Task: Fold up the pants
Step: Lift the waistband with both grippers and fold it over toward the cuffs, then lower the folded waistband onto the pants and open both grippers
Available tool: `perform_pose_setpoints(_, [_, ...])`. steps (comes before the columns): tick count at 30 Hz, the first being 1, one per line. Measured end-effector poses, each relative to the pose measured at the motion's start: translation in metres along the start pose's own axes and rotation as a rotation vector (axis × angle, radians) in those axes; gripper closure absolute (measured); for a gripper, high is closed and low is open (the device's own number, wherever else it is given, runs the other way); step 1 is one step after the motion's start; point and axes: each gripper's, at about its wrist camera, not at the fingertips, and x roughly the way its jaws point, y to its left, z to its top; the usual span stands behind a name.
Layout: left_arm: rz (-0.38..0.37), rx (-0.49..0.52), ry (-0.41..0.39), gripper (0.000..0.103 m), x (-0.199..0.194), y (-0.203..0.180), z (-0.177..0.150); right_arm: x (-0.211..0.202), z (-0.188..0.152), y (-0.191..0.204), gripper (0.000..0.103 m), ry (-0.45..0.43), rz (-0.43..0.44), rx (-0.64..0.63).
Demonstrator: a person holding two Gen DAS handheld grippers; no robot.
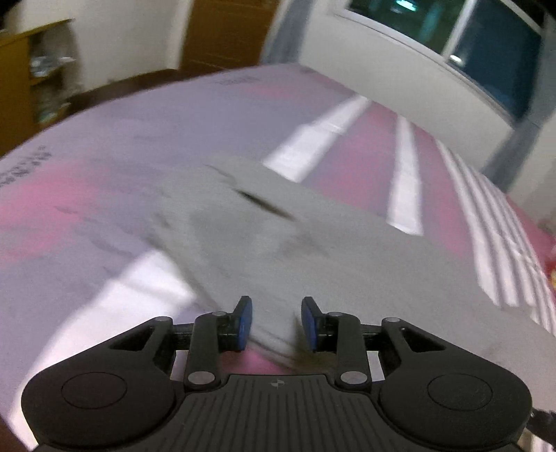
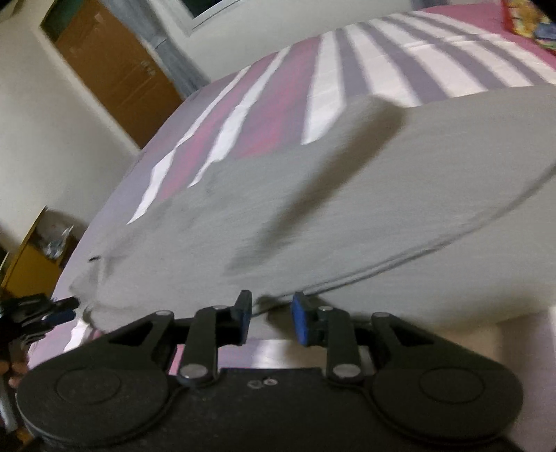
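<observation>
Grey pants [image 1: 278,243] lie spread on a bed with a pink, lilac and white striped sheet [image 1: 121,132]. My left gripper [image 1: 276,321] is open, its blue pads on either side of a near edge of the pants. In the right wrist view the pants [image 2: 347,201] fill the middle, one leg laid over towards the right. My right gripper [image 2: 271,320] is open right at the pants' near edge. The left gripper also shows in the right wrist view [image 2: 66,309] at the far left, at a bunched corner of the pants. Both views are motion-blurred.
A wooden door [image 2: 114,69] and a cream wall stand beyond the bed. A window [image 1: 486,48] is above the bed's far side. A wooden shelf [image 1: 31,80] stands at left. A colourful object [image 2: 528,21] lies on the bed's far right.
</observation>
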Motion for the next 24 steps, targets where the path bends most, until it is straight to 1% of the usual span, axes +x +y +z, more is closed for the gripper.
perform_pose_setpoints(4, [-0.047,0.069,0.056,0.072,0.015,-0.043,-0.015,-0.019,0.007,-0.051,0.076,-0.038,-0.070,0.097])
perform_pose_setpoints(7, [-0.038,0.075,0.094,0.070,0.033,-0.061,-0.024,-0.028,0.013,-0.092,0.075,-0.066,-0.105,0.186])
perform_pose_setpoints(9, [-0.013,0.087,0.092,0.070,0.038,-0.065,-0.028,-0.031,0.020,-0.113,0.077,-0.095,-0.111,0.237])
perform_pose_setpoints(14, [0.014,0.096,0.097,0.070,0.042,-0.072,-0.027,-0.021,0.045,-0.153,0.077,-0.185,-0.079,0.350])
perform_pose_setpoints(15, [0.016,0.094,0.099,0.070,0.044,-0.074,-0.027,-0.019,0.049,-0.158,0.078,-0.197,-0.060,0.363])
perform_pose_setpoints(16, [0.019,0.092,0.100,0.070,0.044,-0.074,-0.027,-0.018,0.051,-0.159,0.082,-0.202,-0.047,0.365])
perform_pose_setpoints(18, [0.026,0.092,0.102,0.070,0.044,-0.075,-0.027,-0.020,0.054,-0.154,0.094,-0.237,-0.020,0.336])
perform_pose_setpoints(21, [0.030,0.103,0.103,0.070,0.048,-0.078,-0.026,-0.031,0.055,-0.141,0.095,-0.295,-0.012,0.261])
perform_pose_setpoints(23, [0.031,0.114,0.104,0.070,0.049,-0.079,-0.026,-0.026,0.063,-0.142,0.093,-0.294,0.004,0.252])
perform_pose_setpoints(24, [0.030,0.114,0.105,0.070,0.050,-0.079,-0.025,-0.022,0.068,-0.143,0.090,-0.287,0.011,0.256])
